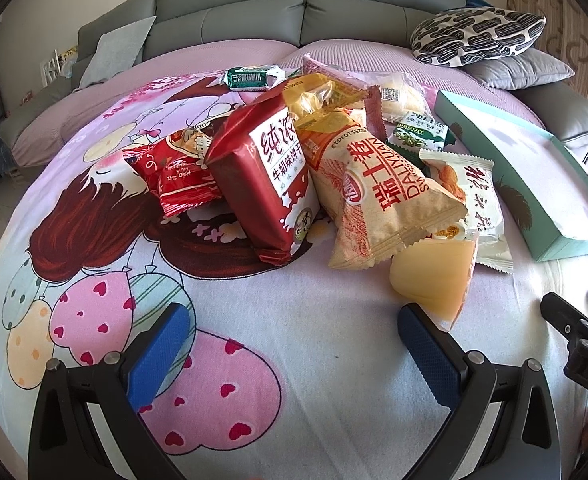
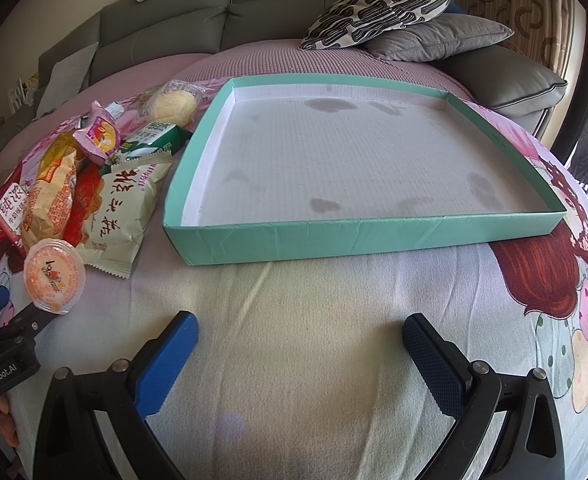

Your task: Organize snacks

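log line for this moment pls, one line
stage: start | left gripper: open, empty | right gripper: open, empty | teal box: empty | snack pile: left of box

The left gripper (image 1: 294, 344) hangs low over the blanket (image 1: 313, 320) with its jaws spread wide, blue pads facing each other and nothing between them. Its right finger (image 1: 429, 352) has its tip just at the blanket's near side of the heap. The right gripper (image 2: 299, 354) is likewise low above the blanket, jaws wide apart and empty. In the left wrist view it shows at the far right edge, close beside the left one.
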Demonstrator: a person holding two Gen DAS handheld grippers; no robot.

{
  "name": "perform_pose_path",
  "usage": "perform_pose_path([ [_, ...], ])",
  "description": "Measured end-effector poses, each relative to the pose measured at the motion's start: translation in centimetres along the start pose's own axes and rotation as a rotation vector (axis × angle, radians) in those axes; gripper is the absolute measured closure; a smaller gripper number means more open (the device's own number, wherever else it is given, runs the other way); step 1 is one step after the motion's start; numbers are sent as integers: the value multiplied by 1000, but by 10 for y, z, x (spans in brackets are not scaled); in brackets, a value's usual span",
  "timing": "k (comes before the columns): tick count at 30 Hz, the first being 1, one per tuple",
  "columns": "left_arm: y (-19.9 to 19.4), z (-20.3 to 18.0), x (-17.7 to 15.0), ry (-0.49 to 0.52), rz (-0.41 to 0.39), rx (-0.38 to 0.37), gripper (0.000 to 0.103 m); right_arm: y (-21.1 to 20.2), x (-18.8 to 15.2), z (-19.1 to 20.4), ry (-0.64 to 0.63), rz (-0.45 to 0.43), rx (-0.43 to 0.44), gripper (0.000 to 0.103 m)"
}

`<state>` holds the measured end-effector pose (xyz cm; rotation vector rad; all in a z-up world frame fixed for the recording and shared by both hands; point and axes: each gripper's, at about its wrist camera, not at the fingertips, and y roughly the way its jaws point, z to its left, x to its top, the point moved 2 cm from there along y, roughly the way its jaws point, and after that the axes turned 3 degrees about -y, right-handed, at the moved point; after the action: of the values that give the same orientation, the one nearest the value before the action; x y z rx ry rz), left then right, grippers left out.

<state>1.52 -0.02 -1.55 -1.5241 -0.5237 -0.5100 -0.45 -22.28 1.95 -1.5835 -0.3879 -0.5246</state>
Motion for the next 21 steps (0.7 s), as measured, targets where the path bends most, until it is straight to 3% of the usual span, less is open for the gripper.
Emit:
perform_pose_path([
  [3,-7,0,1,5,18,-10,0,-3,0,-2,5,-5,8,0],
  [5,-24,2,4,2,-18,-29,0,-11,2,-5,20,-23,26,0],
  [9,-62,9,23,-27,-89,-52,0,-50,16,-8,52,-138,42,0],
  [14,-92,18,54,-57,-142,-49,0,-87,44,8,50,-231,168,0],
  [21,-100,36,90,-224,-186,-93,0,-85,65,45,47,-175,309,0],
])
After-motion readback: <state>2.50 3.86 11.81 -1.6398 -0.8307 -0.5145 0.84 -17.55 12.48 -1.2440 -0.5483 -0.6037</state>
